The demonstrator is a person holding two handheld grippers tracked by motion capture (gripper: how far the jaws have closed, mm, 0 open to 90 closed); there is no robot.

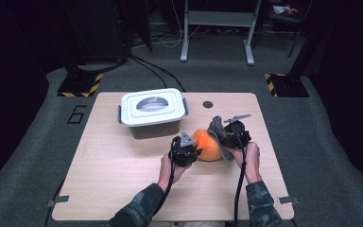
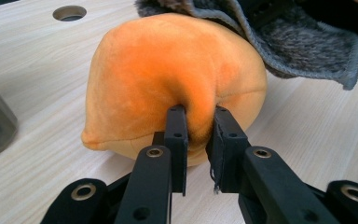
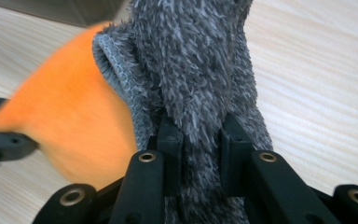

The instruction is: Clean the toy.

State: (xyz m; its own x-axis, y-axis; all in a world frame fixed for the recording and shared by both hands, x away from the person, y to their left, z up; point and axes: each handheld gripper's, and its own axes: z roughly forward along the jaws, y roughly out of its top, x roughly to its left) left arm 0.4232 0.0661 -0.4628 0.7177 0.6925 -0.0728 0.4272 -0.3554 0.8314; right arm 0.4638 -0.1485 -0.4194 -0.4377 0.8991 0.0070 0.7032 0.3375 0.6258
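1. The left gripper [image 2: 199, 128] pinches a fold of the rounded, velvety orange plush toy [image 2: 168, 70], which rests on the pale wood-grain table [image 2: 37, 60].
2. The right gripper [image 3: 200, 140] clamps a shaggy grey cloth [image 3: 196, 70], draped against the toy's far side.
3. A lidded white plastic box [image 1: 153, 111] stands nearby.

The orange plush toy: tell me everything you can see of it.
The orange plush toy is a rounded, soft-piled lump with a seam low on its side. It rests on the wooden table. The left gripper pinches a fold of it, and the grey fuzzy cloth, clamped in the right gripper, drapes its far side.
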